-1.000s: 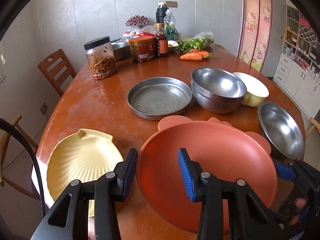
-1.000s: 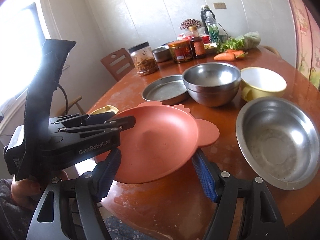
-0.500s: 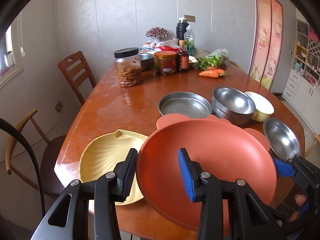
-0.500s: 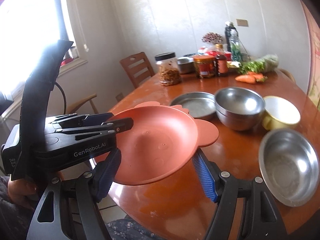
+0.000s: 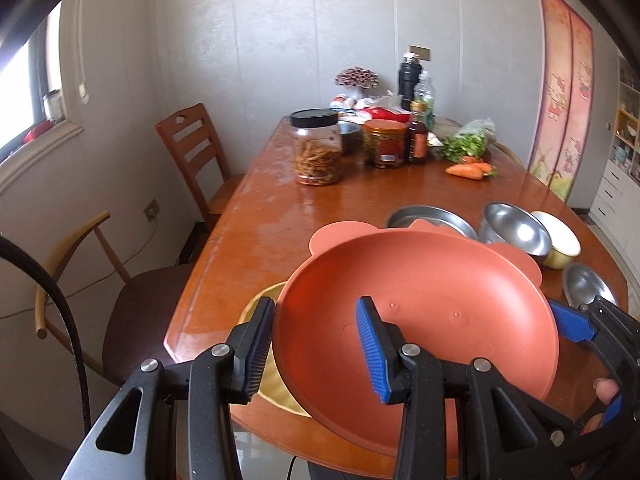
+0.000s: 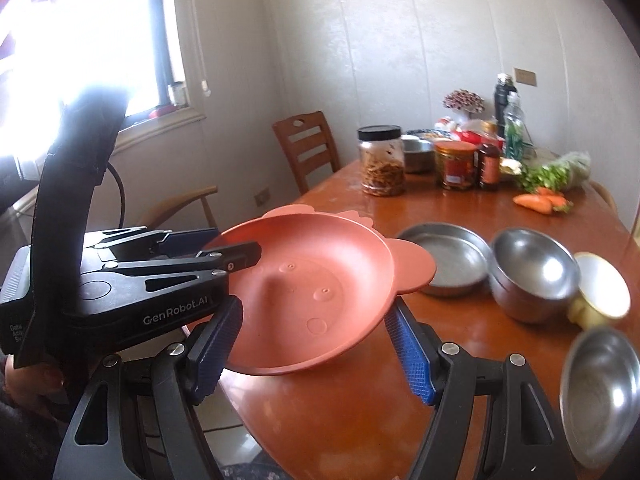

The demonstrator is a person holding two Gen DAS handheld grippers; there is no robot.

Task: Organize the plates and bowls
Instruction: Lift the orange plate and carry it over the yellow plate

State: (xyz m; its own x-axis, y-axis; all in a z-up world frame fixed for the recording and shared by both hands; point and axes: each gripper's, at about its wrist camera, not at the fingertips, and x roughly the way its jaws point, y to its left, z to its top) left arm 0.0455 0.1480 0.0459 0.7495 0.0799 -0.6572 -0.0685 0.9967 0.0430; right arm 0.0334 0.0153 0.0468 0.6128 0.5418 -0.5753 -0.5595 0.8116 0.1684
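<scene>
Two hand-held grippers share the pink plate (image 5: 416, 320): the left hand-held gripper (image 5: 316, 344) pinches its near rim, the right hand-held gripper (image 6: 312, 344) stands wide beneath it; light, stiff plastic, likely slippery, best held by that rim.

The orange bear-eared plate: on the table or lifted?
Lifted: the orange bear-eared plate hangs tilted above the table, its rim between the left gripper's fingers.

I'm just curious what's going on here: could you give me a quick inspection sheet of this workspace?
Surface: wooden table, glossy, smudged.
Job's things: orange plate held in the air above a yellow plate; steel pan, steel bowls and yellow bowl rest on the table.
Clutter: jars, bottles, carrots, greens at the far end.
Grippers: left gripper clamps the orange plate's rim; right gripper open, straddling its edge.
Cables: black cable at left.
Surroundings: chairs, window.
</scene>
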